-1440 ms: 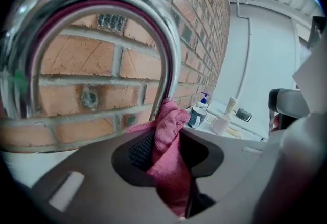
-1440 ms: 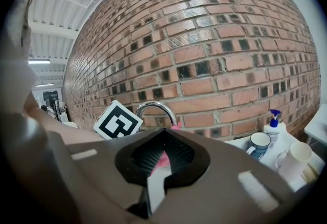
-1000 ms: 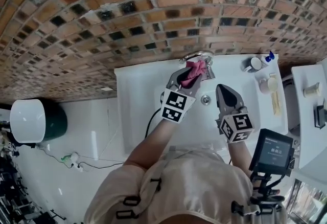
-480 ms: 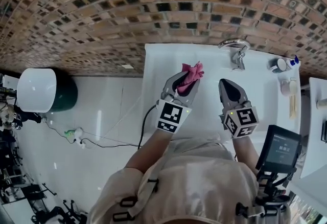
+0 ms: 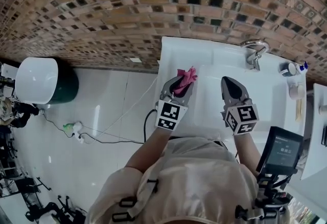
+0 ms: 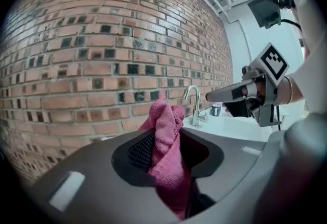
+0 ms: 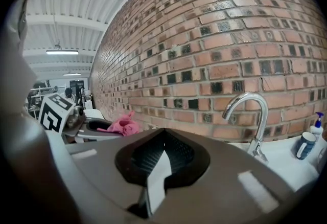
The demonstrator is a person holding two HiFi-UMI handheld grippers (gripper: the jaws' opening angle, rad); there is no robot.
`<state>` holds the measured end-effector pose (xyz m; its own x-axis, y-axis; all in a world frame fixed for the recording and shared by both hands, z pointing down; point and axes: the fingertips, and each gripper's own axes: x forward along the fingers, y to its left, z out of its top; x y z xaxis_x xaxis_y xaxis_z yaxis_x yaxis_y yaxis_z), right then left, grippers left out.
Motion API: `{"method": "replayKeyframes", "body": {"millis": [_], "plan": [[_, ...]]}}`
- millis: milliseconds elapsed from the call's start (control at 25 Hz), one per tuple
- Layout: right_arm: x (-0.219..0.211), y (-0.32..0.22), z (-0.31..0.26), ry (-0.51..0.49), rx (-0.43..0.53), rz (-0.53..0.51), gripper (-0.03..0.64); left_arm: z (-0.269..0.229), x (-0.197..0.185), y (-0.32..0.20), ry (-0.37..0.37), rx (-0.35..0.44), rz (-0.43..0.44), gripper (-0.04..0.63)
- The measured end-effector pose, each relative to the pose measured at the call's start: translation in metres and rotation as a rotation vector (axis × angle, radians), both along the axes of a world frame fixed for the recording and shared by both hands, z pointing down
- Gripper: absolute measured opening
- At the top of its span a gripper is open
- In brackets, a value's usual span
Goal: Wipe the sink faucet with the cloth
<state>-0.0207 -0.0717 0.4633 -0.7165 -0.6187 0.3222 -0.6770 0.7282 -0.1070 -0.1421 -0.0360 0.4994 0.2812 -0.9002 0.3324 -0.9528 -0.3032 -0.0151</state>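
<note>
My left gripper (image 5: pixel 179 85) is shut on a crumpled pink cloth (image 5: pixel 185 74), which sticks out past its tips over the left part of the white sink (image 5: pixel 214 64). In the left gripper view the cloth (image 6: pixel 167 138) fills the gap between the jaws. The chrome faucet (image 5: pixel 253 50) stands at the sink's far right edge, well apart from the cloth; its curved spout (image 6: pixel 193 103) shows small beyond the cloth. My right gripper (image 5: pixel 231 84) hovers beside the left one, shut and empty, its tips (image 7: pixel 163 138) meeting below and left of the faucet (image 7: pixel 252 118).
A brick wall (image 5: pixel 153 3) runs behind the sink. A cup (image 5: pixel 287 68) and a blue-capped bottle (image 5: pixel 302 66) stand right of the faucet. A white round bin (image 5: pixel 36 80) sits on the floor at left, with cables nearby. A screen device (image 5: pixel 280 150) hangs by my right arm.
Both grippers have drawn back from the faucet. The cloth, which was against the spout, now sits well to its left. The right gripper stayed shut and empty.
</note>
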Motion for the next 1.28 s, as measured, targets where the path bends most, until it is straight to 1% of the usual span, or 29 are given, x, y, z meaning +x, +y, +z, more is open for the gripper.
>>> {"method": "replayKeyframes", "body": {"millis": [120, 160, 280, 320, 400, 600, 680, 840, 960, 1000, 1040, 1080, 1120, 1200, 1280], "plan": [[-0.012, 0.010, 0.011, 0.021, -0.019, 0.000, -0.009, 0.040, -0.013, 0.009, 0.005, -0.079, -0.003, 0.123], [-0.016, 0.013, 0.015, 0.030, -0.028, -0.002, -0.009, 0.054, -0.016, 0.011, 0.024, -0.112, -0.003, 0.123], [-0.023, 0.023, 0.027, 0.051, -0.056, -0.004, -0.009, 0.099, -0.018, 0.018, 0.131, -0.220, -0.013, 0.123], [-0.025, 0.025, 0.029, 0.056, -0.061, -0.003, -0.009, 0.112, -0.020, 0.019, 0.143, -0.248, -0.017, 0.123], [-0.029, 0.026, 0.031, 0.059, -0.066, 0.001, -0.010, 0.131, -0.024, 0.018, 0.117, -0.281, -0.014, 0.123], [-0.045, 0.028, 0.032, 0.039, -0.072, -0.022, -0.009, 0.150, -0.024, 0.008, 0.044, -0.294, 0.019, 0.126], [-0.048, 0.029, 0.032, 0.030, -0.068, -0.030, -0.009, 0.159, -0.023, 0.006, 0.020, -0.306, 0.018, 0.132], [-0.048, 0.028, 0.034, 0.031, -0.071, -0.030, -0.009, 0.178, -0.021, 0.008, -0.009, -0.353, 0.026, 0.137], [-0.044, 0.025, 0.038, 0.031, -0.080, -0.008, -0.010, 0.181, -0.020, 0.010, -0.016, -0.364, 0.048, 0.172], [-0.042, 0.025, 0.037, 0.030, -0.082, -0.004, -0.009, 0.179, -0.020, 0.010, -0.016, -0.361, 0.048, 0.183], [-0.042, 0.025, 0.035, 0.027, -0.081, -0.001, -0.009, 0.174, -0.020, 0.011, -0.017, -0.356, 0.045, 0.212], [-0.041, 0.024, 0.033, 0.023, -0.079, 0.001, -0.009, 0.169, -0.020, 0.012, -0.018, -0.347, 0.040, 0.254], [-0.041, 0.024, 0.031, 0.017, -0.076, 0.002, -0.009, 0.163, -0.021, 0.012, -0.021, -0.333, 0.037, 0.277], [-0.041, 0.022, 0.027, 0.003, -0.066, 0.003, -0.009, 0.149, -0.022, 0.013, -0.033, -0.295, 0.037, 0.299], [-0.041, 0.021, 0.022, -0.009, -0.053, -0.002, -0.009, 0.125, -0.024, 0.011, -0.034, -0.240, 0.029, 0.307]]}}
